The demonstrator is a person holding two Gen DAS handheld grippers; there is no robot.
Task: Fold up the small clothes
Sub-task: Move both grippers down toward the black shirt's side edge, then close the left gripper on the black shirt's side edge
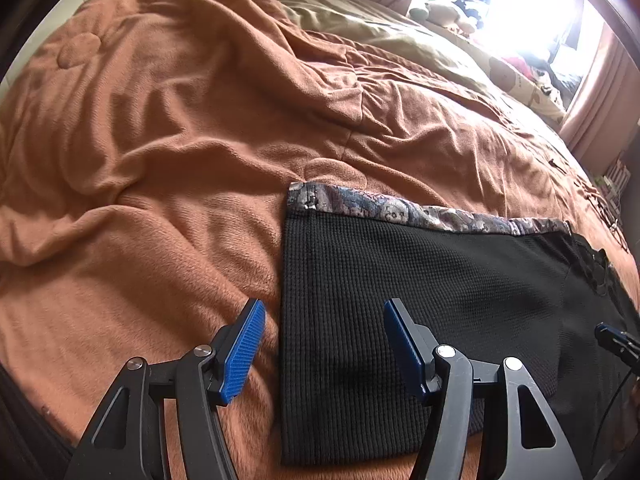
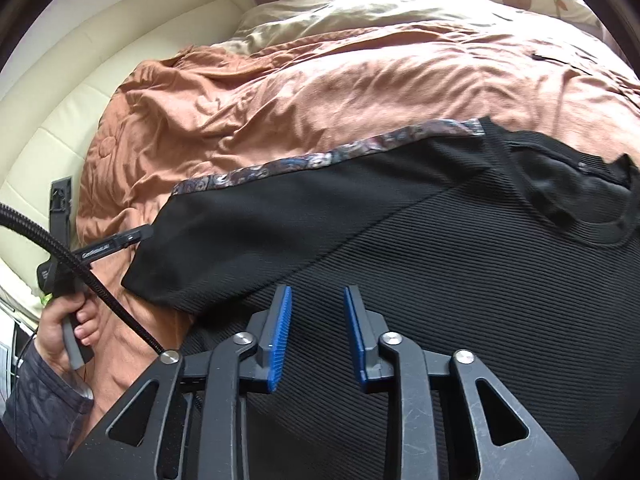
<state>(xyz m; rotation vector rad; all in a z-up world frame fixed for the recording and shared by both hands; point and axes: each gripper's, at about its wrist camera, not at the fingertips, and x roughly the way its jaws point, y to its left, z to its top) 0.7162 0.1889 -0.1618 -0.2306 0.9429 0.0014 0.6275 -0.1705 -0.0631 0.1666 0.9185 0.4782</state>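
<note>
A black knit garment (image 1: 420,300) with a patterned floral band (image 1: 400,210) along its far edge lies flat on the orange blanket (image 1: 160,140). My left gripper (image 1: 324,308) is open and empty, straddling the garment's left edge just above it. In the right wrist view the same garment (image 2: 440,280) shows a folded-over sleeve (image 2: 280,216), the patterned band (image 2: 320,158) and a neckline (image 2: 580,200) at the right. My right gripper (image 2: 318,292) is open and empty, low over the garment's ribbed body.
The bed carries a beige quilt (image 1: 380,28) at the far end and a cream padded headboard (image 2: 80,80) at the left. The person's left hand (image 2: 68,332) holds the other gripper with its black cable (image 2: 80,272). A bright window (image 1: 520,8) lies beyond the bed.
</note>
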